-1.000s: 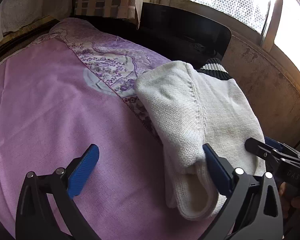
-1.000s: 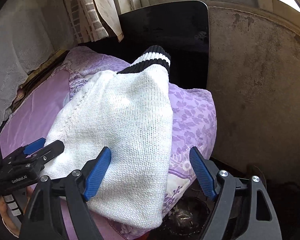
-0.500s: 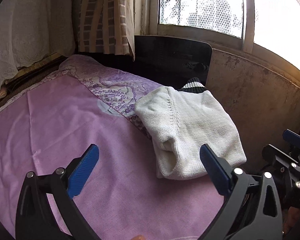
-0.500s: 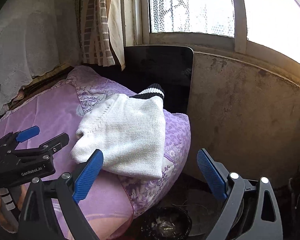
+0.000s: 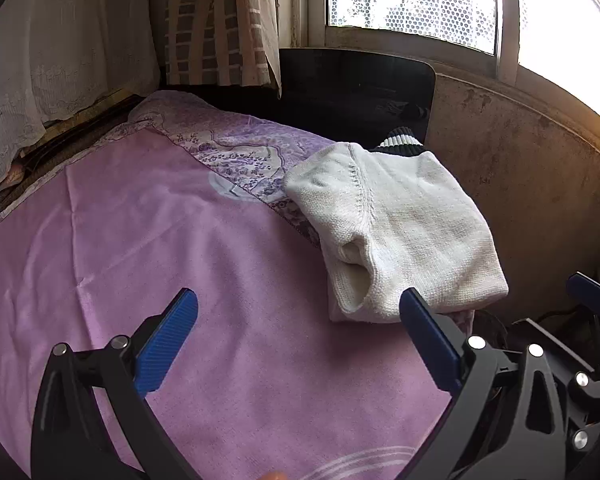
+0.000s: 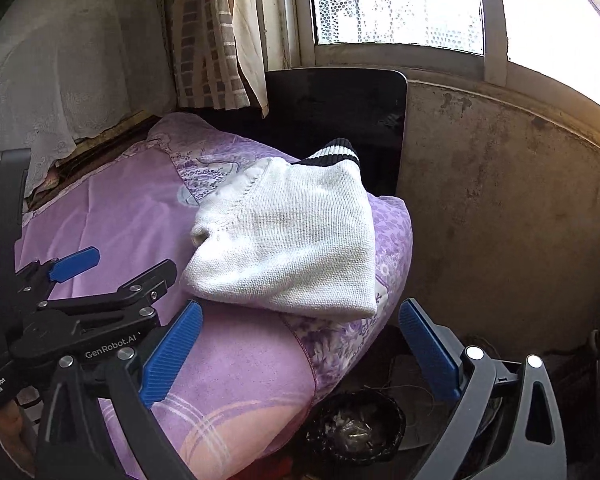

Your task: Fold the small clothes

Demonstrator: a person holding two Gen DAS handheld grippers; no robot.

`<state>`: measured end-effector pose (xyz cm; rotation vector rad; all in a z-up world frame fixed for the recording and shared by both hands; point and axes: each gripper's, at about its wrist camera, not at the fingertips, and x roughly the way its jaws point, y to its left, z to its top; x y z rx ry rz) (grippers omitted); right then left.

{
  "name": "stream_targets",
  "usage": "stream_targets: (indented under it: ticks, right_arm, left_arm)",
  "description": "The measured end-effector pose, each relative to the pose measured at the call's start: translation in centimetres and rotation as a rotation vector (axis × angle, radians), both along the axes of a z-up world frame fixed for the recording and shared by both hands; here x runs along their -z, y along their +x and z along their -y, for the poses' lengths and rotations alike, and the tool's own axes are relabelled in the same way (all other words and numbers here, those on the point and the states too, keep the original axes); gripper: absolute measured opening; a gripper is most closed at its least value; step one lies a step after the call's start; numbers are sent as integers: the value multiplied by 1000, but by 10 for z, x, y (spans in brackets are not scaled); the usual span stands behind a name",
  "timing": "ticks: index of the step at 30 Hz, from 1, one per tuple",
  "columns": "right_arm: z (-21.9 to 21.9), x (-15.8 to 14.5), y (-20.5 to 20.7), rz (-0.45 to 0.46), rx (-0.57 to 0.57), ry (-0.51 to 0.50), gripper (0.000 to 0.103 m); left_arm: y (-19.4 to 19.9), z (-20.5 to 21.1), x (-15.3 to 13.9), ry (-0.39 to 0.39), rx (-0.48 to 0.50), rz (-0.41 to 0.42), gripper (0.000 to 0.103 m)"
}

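The folded white knit sweater (image 5: 396, 232) lies at the bed's (image 5: 180, 240) far right corner, its black-and-white ribbed cuff (image 5: 400, 142) pointing at a dark panel (image 5: 356, 92) under the window. Only the right wrist view shows that corner's edge dropping to a dark bin (image 6: 356, 428) on the floor beside the stained wall; the left wrist view shows the wide bare pink cover. The left gripper (image 5: 298, 344) hangs with jaws wide apart and empty. The right gripper (image 6: 300, 354) has jaws opening, nothing between them, short of the sweater.
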<state>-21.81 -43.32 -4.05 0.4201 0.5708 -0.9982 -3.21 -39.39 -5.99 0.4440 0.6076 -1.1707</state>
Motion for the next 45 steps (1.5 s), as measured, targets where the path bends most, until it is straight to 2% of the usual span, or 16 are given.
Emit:
stream_targets:
  ticks: [8,14,45]
  right_arm:
    - [10,5,6,29,-4,35,99]
    - [12,3,4,21,1,21,99]
    - [8,1,3,29,-1,18,99]
  left_arm:
    - [5,3,8,29,-16,-16,98]
    - [-1,2,5,24,-5,14,98]
    - [0,-1,-1,10,-4,14,98]
